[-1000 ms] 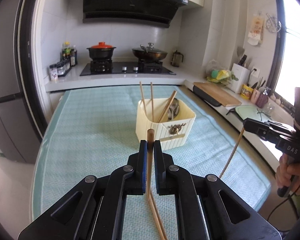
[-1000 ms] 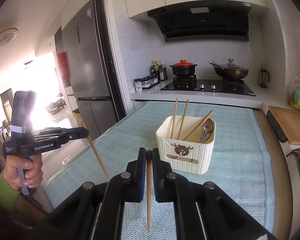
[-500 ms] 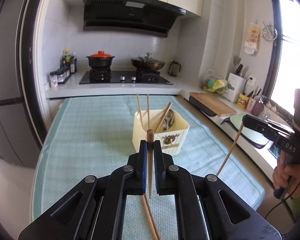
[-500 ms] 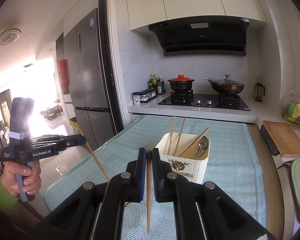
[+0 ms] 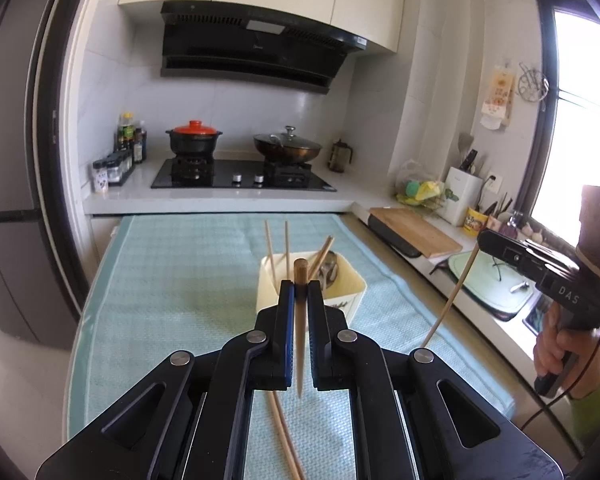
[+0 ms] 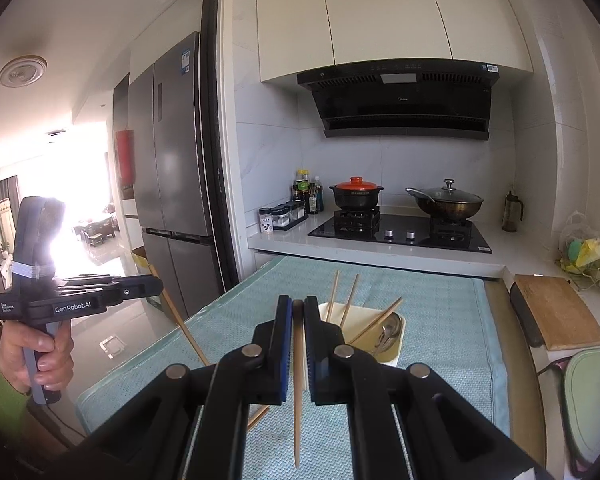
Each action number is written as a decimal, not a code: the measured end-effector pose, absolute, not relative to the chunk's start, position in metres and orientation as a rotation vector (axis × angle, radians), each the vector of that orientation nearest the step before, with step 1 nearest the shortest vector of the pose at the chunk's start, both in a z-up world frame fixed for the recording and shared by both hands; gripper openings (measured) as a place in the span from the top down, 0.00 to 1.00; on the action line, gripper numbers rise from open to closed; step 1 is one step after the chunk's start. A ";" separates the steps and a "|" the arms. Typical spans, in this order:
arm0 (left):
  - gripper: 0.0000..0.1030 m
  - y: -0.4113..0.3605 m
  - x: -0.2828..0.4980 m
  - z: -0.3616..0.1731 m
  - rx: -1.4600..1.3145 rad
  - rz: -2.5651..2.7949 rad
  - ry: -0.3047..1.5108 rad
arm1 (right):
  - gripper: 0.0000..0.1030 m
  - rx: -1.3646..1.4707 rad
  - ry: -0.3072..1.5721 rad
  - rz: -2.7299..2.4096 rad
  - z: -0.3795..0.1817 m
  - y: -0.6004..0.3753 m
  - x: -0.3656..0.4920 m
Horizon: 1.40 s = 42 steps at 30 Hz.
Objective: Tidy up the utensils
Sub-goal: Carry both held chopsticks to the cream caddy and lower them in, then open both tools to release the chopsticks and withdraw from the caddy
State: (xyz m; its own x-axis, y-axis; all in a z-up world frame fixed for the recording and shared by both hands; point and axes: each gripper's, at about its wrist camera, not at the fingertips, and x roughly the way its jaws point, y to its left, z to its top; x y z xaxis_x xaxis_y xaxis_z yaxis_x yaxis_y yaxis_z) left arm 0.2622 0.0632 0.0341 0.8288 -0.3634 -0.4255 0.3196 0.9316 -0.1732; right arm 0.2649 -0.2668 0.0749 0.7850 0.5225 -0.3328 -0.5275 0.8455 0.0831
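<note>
Above the near edge of the counter [image 5: 172, 280], with its pale green mat, we hold one chopstick in each claw: the left claw [image 5: 300, 286] is clamped on a chopstick [image 5: 300, 320] that stands nearly upright between the pads, thick end up and tip hanging free, and the right claw [image 6: 297, 308] is clamped the same way on its own chopstick [image 6: 298, 380]. The cream utensil holder [image 5: 348, 300] sits on the mat ahead of us, toward the middle of the counter, with several chopsticks and a spoon leaning in it already. One more pair of chopsticks [image 5: 284, 436] lies on the mat at the near edge, below the left claw. As we judge it, the step in hand is carrying both sticks over the holder and dropping them in. To do that well we should keep both grips firm, bring each tip clear above the rim before lowering, and aim for the open space beside the sticks that lean there. Going in one claw after the other seems wiser, since the opening is narrow and the two claws could knock together. Let go only once the tip is well inside.
</note>
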 end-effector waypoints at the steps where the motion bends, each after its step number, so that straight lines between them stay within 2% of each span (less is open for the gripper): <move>1: 0.96 0.063 0.264 0.039 -0.095 -0.365 0.462 | 0.94 -0.020 0.348 0.565 0.079 -0.267 0.267; 13: 0.96 0.039 0.323 0.103 -0.033 -0.353 0.346 | 0.94 -0.044 0.251 0.515 0.136 -0.262 0.328; 19: 0.96 0.023 0.381 0.098 -0.059 -0.349 0.399 | 0.94 -0.046 0.207 0.486 0.149 -0.246 0.372; 25: 0.96 0.010 0.436 0.058 -0.071 -0.354 0.554 | 0.94 0.009 0.352 0.515 0.112 -0.228 0.434; 35: 0.95 -0.003 0.487 -0.011 -0.056 -0.320 0.757 | 0.93 0.085 0.668 0.520 0.009 -0.206 0.530; 37: 0.82 -0.001 0.487 -0.010 -0.049 -0.302 0.758 | 0.93 0.070 0.687 0.493 0.002 -0.204 0.541; 38: 0.61 0.001 0.485 -0.007 -0.050 -0.295 0.753 | 0.93 0.060 0.680 0.478 0.003 -0.204 0.543; 39: 0.46 0.006 0.479 -0.002 -0.049 -0.284 0.735 | 0.92 0.054 0.666 0.470 0.008 -0.205 0.543; 41: 0.41 0.014 0.466 0.011 -0.028 -0.263 0.690 | 0.90 0.047 0.633 0.466 0.024 -0.208 0.538; 42: 0.39 0.019 0.460 0.018 -0.015 -0.256 0.676 | 0.83 0.037 0.611 0.466 0.034 -0.210 0.531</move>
